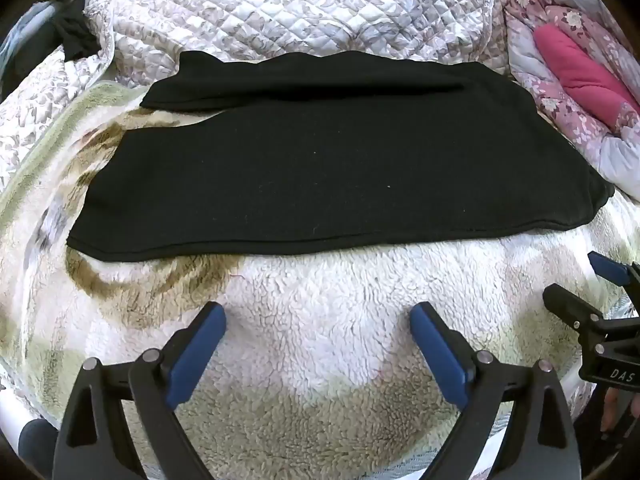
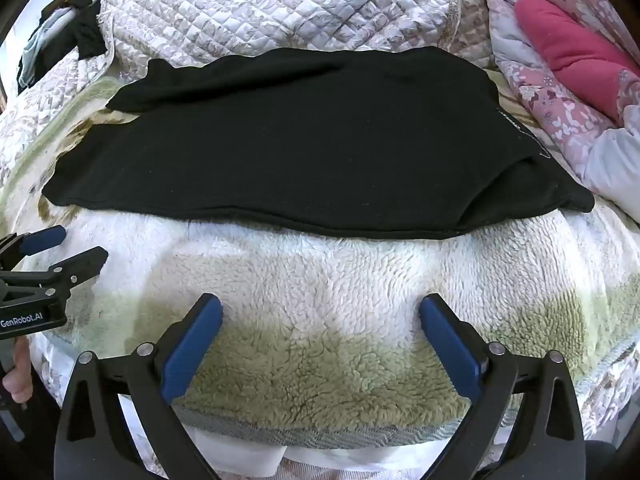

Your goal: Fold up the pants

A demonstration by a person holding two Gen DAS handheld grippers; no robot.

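Black pants (image 1: 320, 168) lie loosely doubled; both claws, left (image 1: 318, 334) and right (image 2: 320, 330), spread empty; pinching one layer risks unfolding

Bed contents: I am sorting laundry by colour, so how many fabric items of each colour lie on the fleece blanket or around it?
Black: 2, the pants and a dark garment at far left.
Pink: 2, a floral quilt and a plain pink cloth.
Grey-white: 1, the quilted cover.
Total: 5
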